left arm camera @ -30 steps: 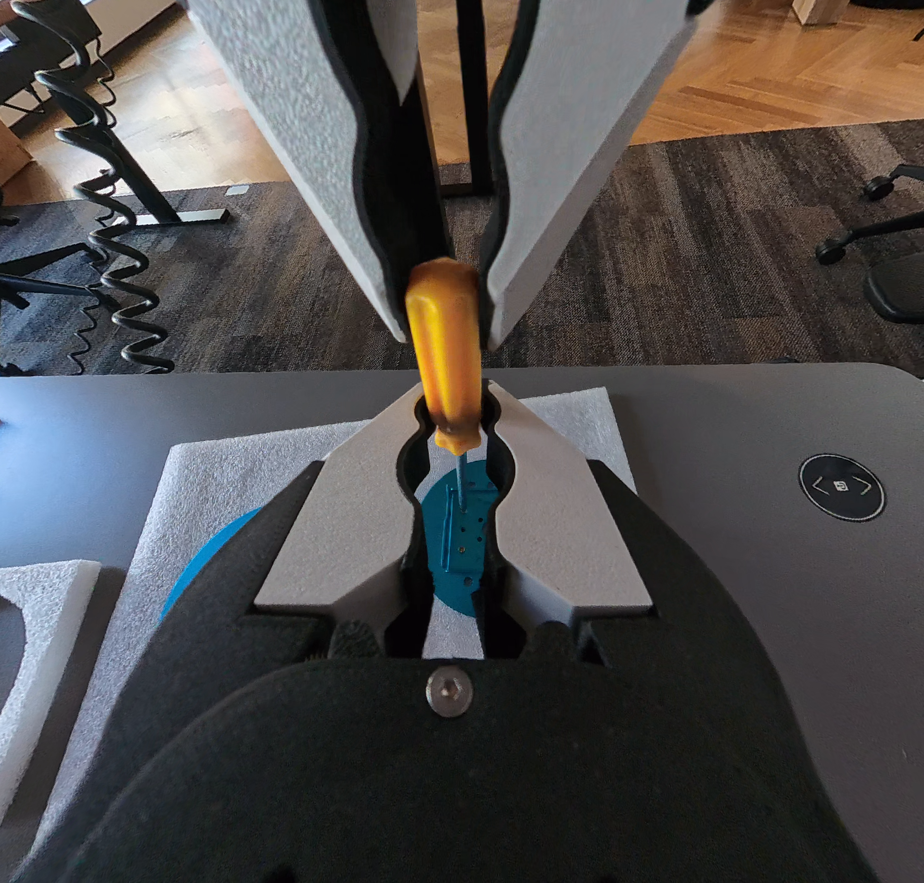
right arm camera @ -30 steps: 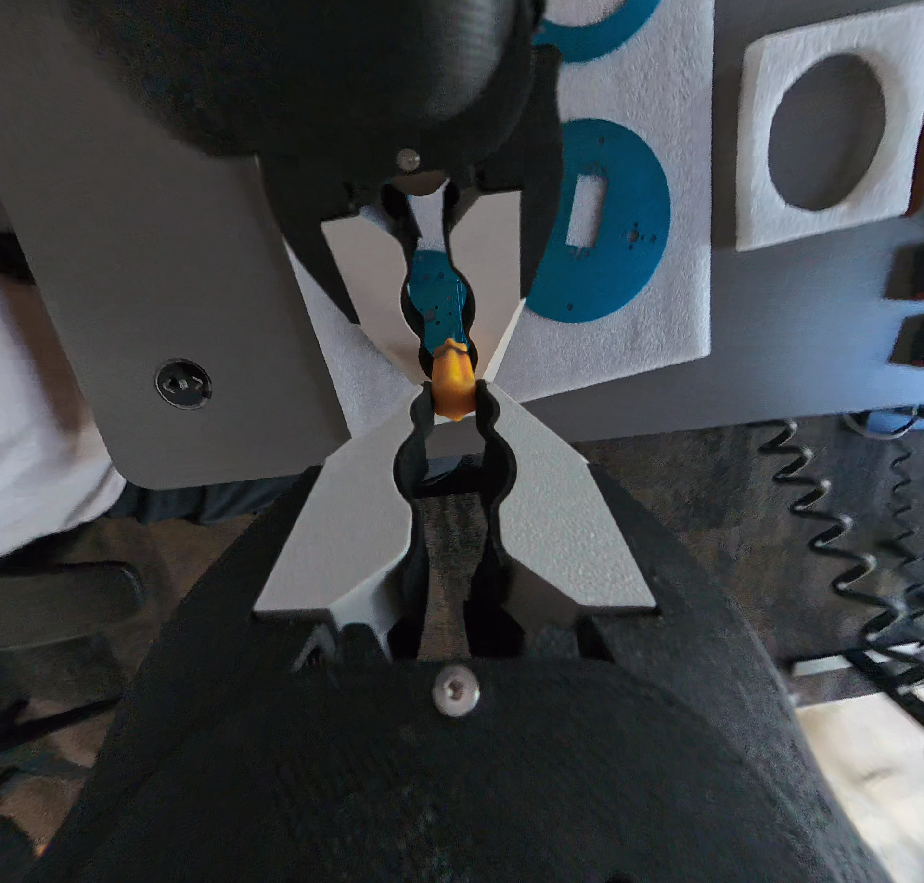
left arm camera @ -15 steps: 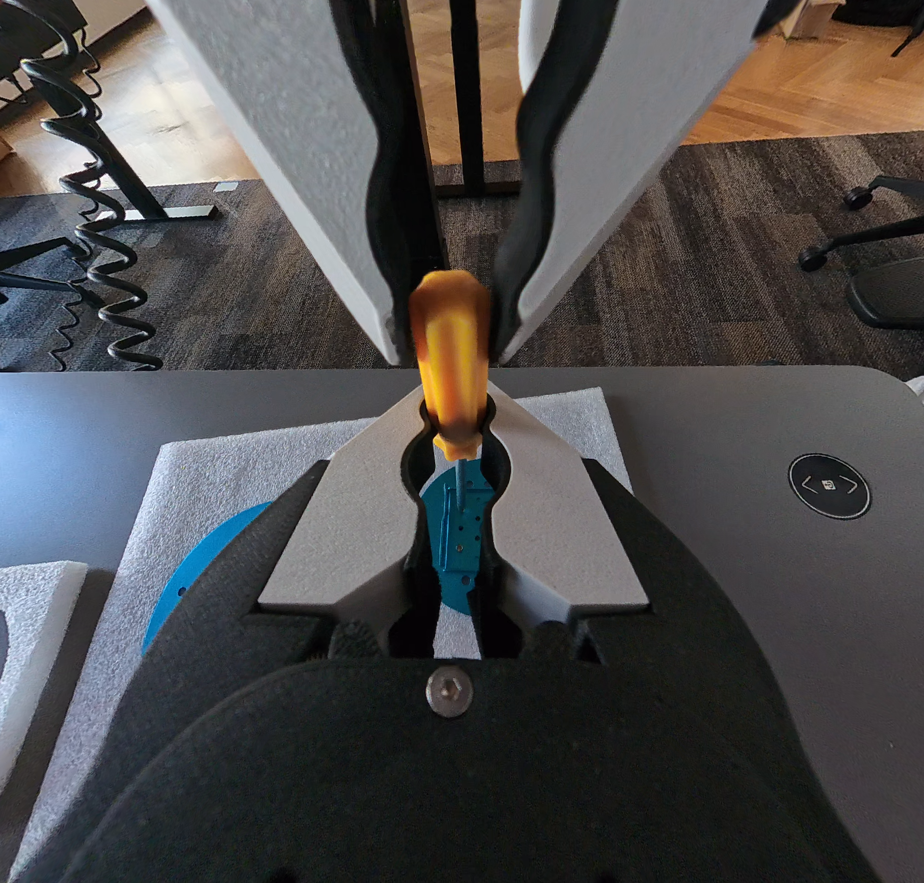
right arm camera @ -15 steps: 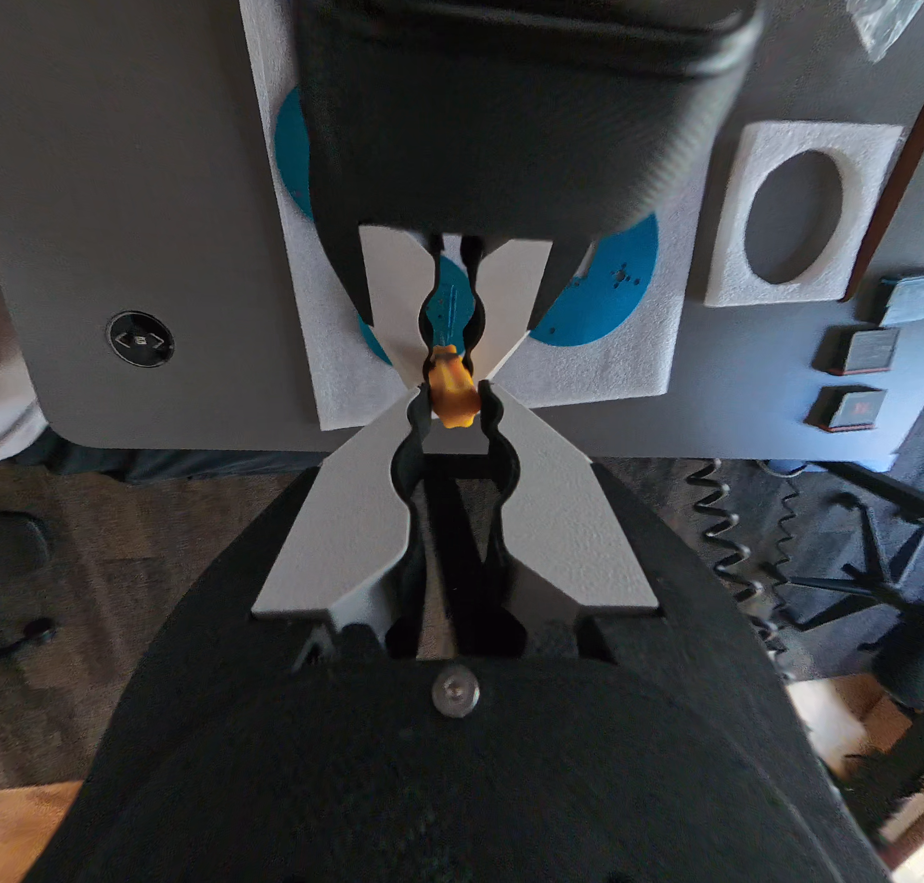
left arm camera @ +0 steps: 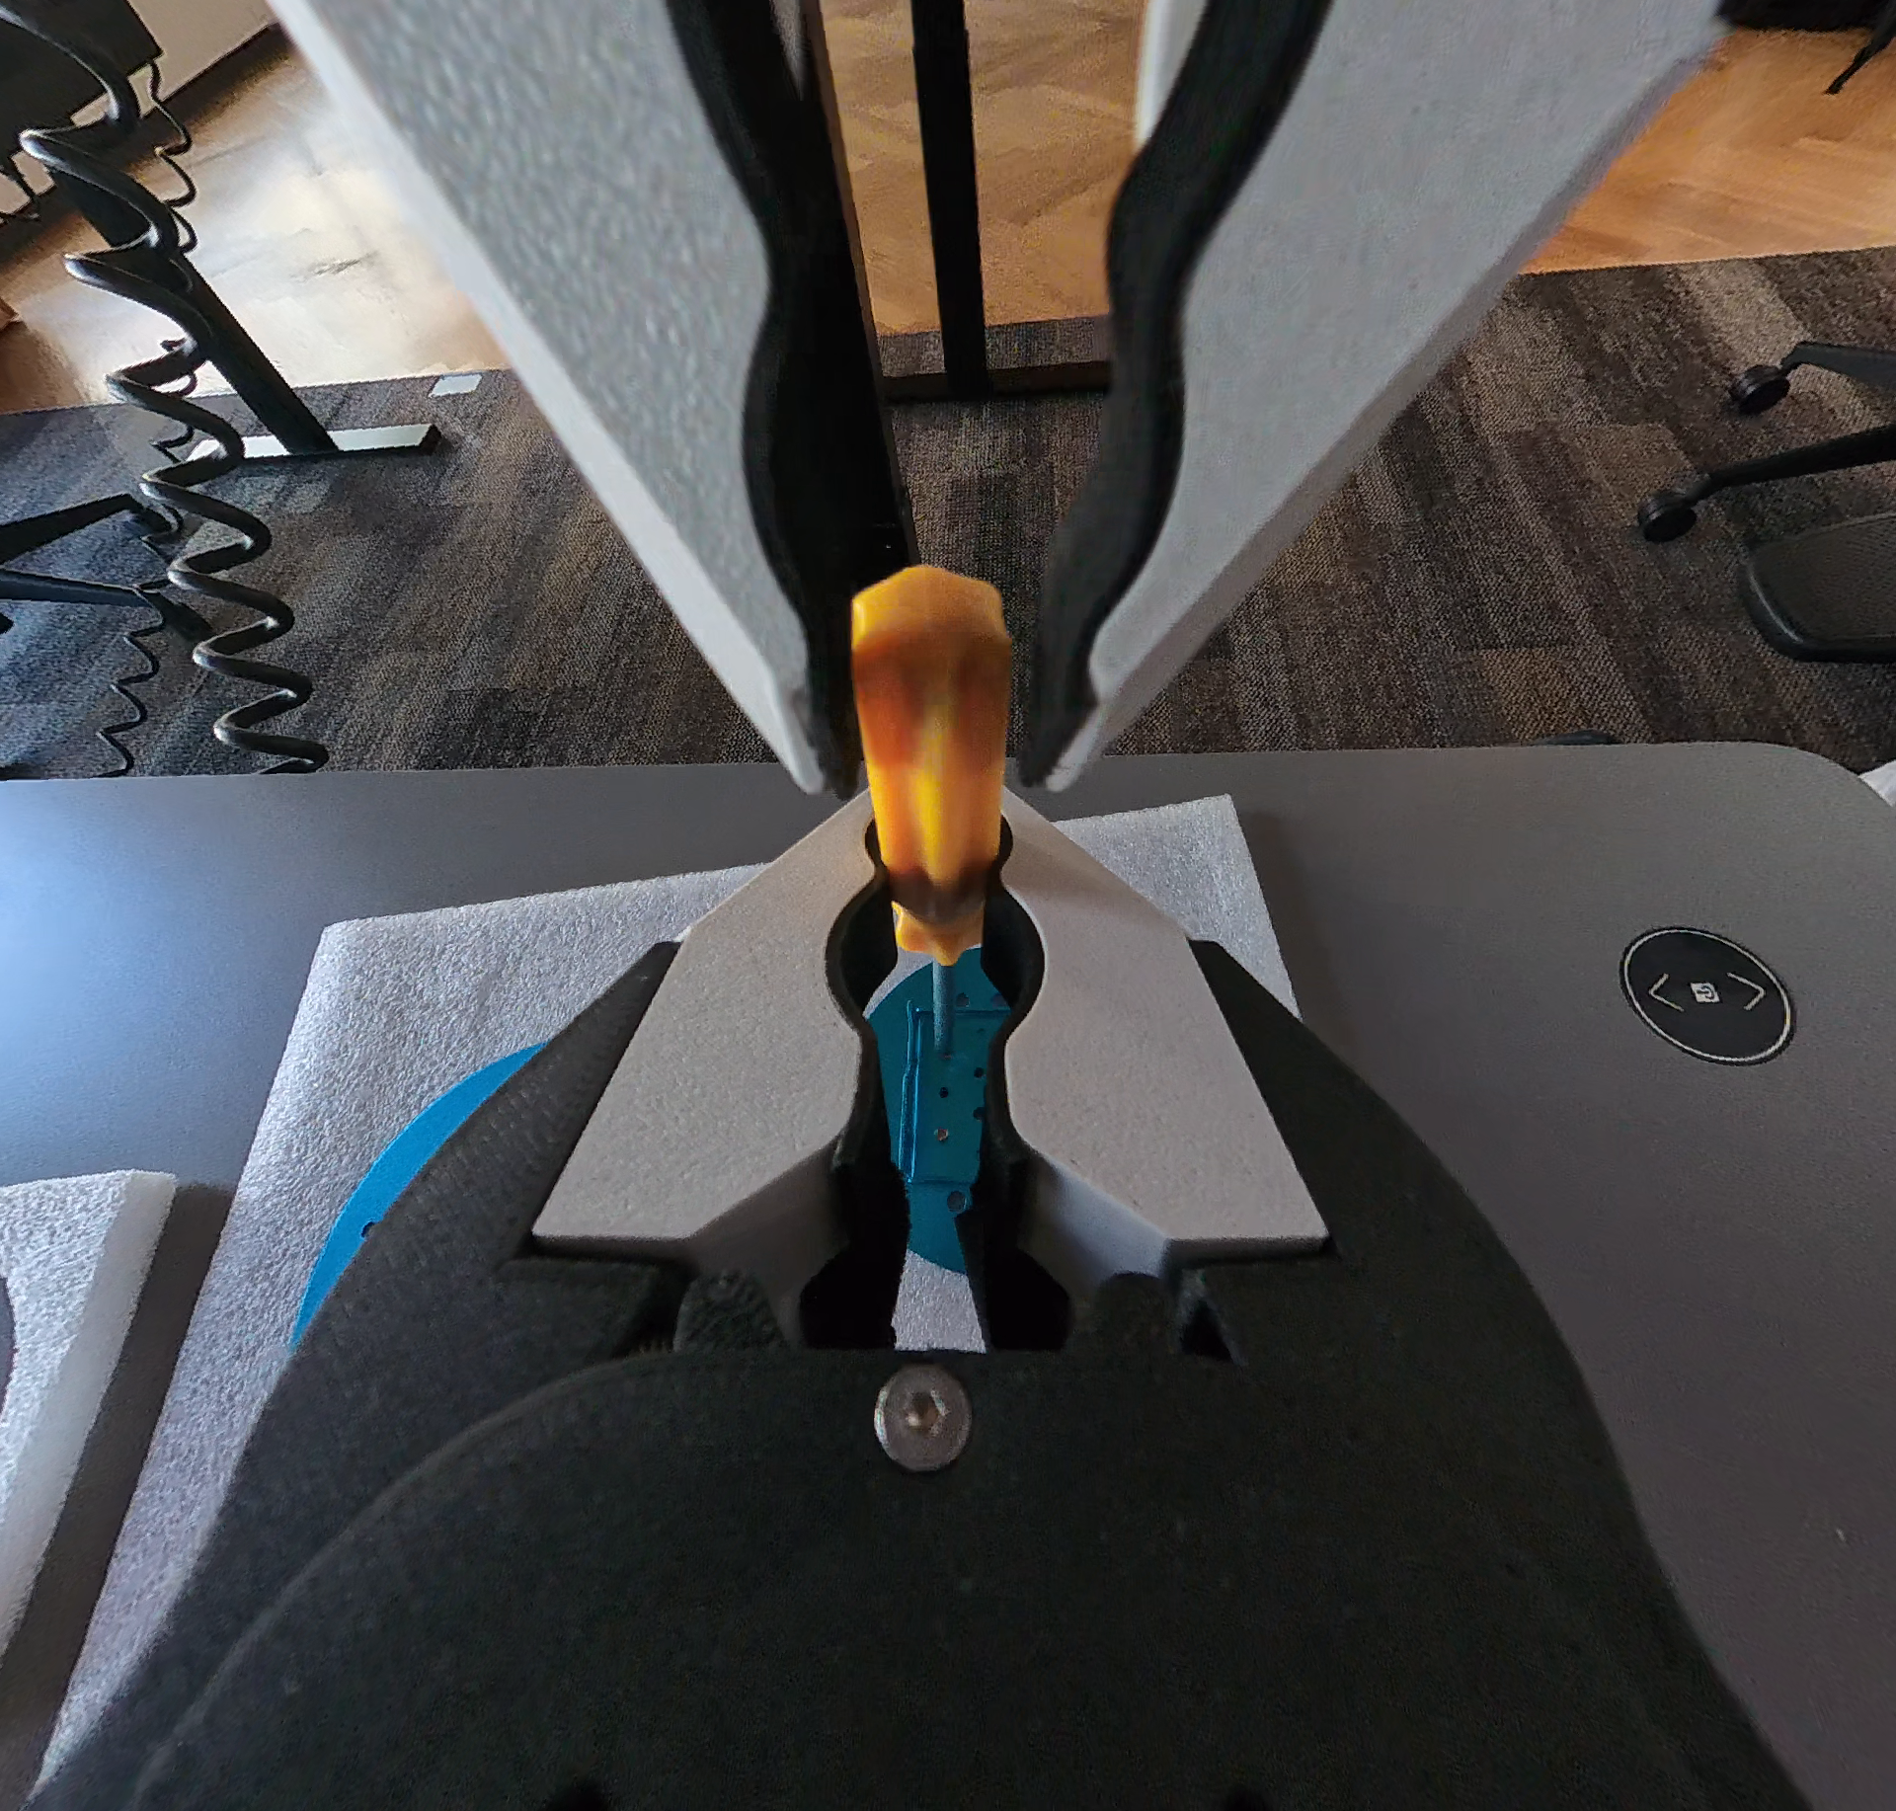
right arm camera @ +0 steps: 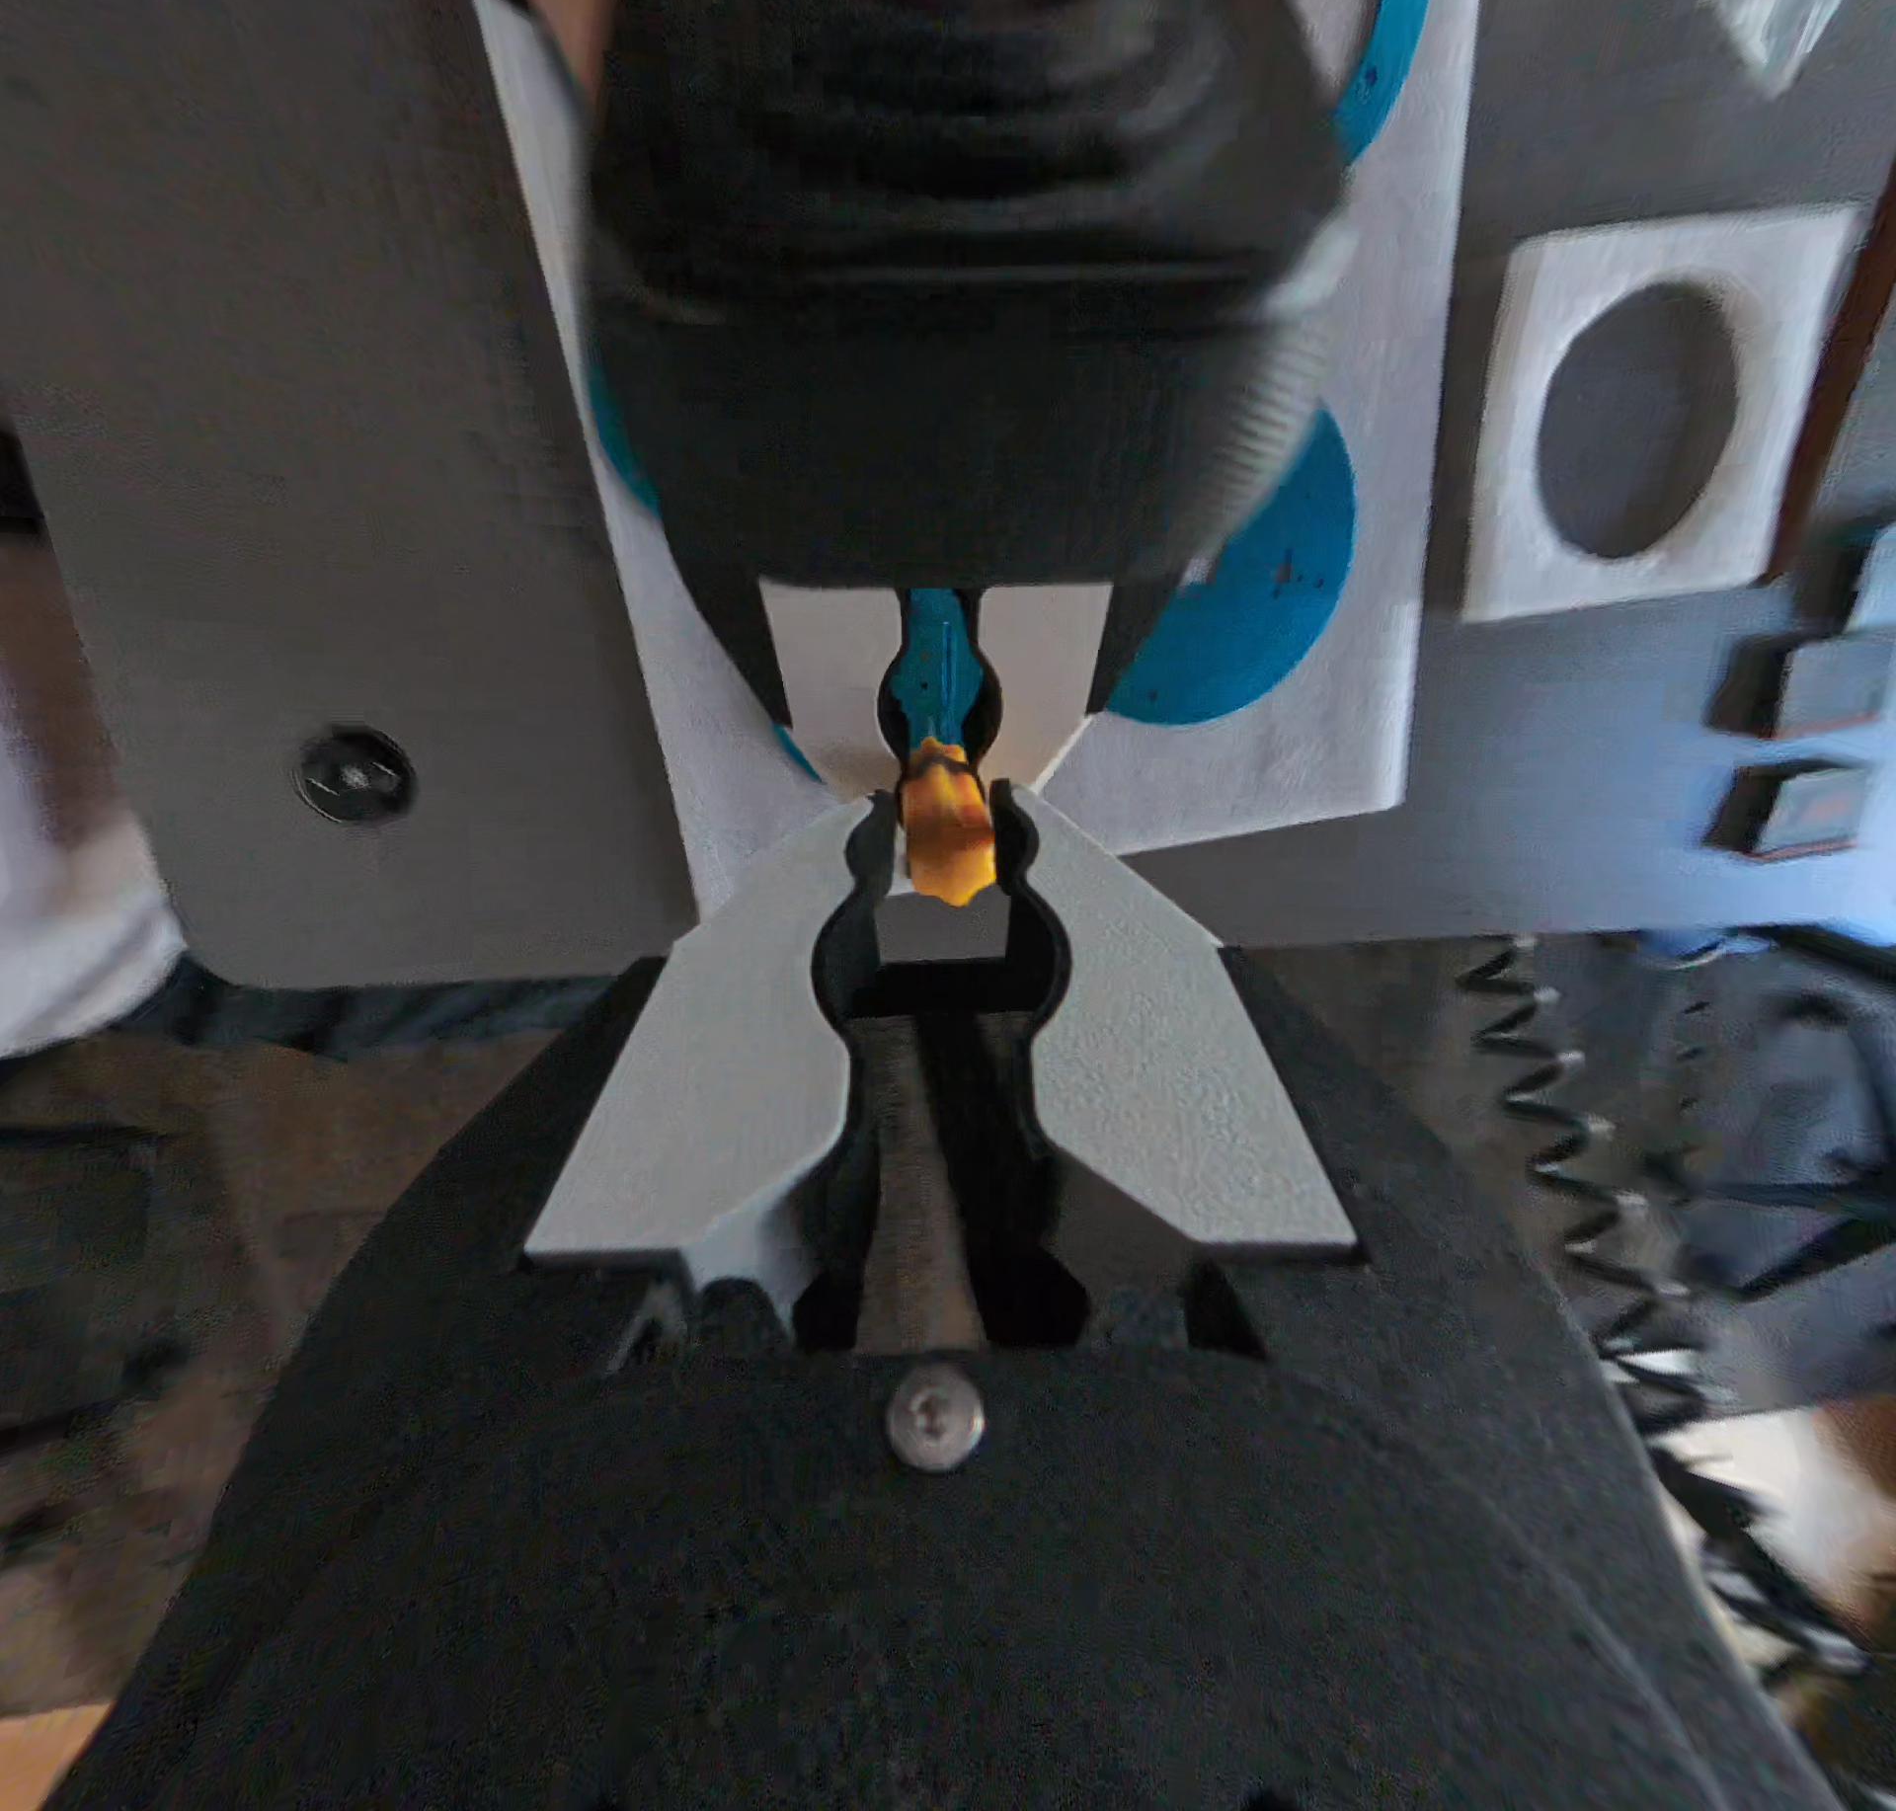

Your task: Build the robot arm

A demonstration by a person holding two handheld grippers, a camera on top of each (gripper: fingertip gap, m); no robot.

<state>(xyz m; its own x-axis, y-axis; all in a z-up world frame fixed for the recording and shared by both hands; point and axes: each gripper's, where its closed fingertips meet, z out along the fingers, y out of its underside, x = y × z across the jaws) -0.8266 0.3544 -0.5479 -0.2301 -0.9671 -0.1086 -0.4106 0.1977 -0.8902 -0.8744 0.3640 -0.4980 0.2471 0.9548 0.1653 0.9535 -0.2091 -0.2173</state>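
Left wrist view: at far left, black coiled cables hang beside a dark desk leg over grey carpet, with wood flooring beyond. On the dark grey table lies a white foam sheet bearing a blue disc, mostly covered by the gripper body. In the middle, the left gripper has its grey fingertips closed around the lower part of an amber-handled screwdriver, which stands upright; its thin shaft comes down onto a small blue perforated bracket seen through the gap between the fingers. From above, the right gripper points down with its fingers spread a little, each tip just beside the handle's top; a gap shows on the right side, and on the left contact cannot be told. Farther right sits a round black control set in the table, and an office chair base at the edge.

In the right wrist view, much blurred, the same control lies left, the handle's amber end sits between the slightly parted fingertips of the right gripper, and the left gripper faces it, its black body hiding much of the foam. Right of that are another blue disc, a white foam block with a round hole, and small dark blocks too smeared to identify.
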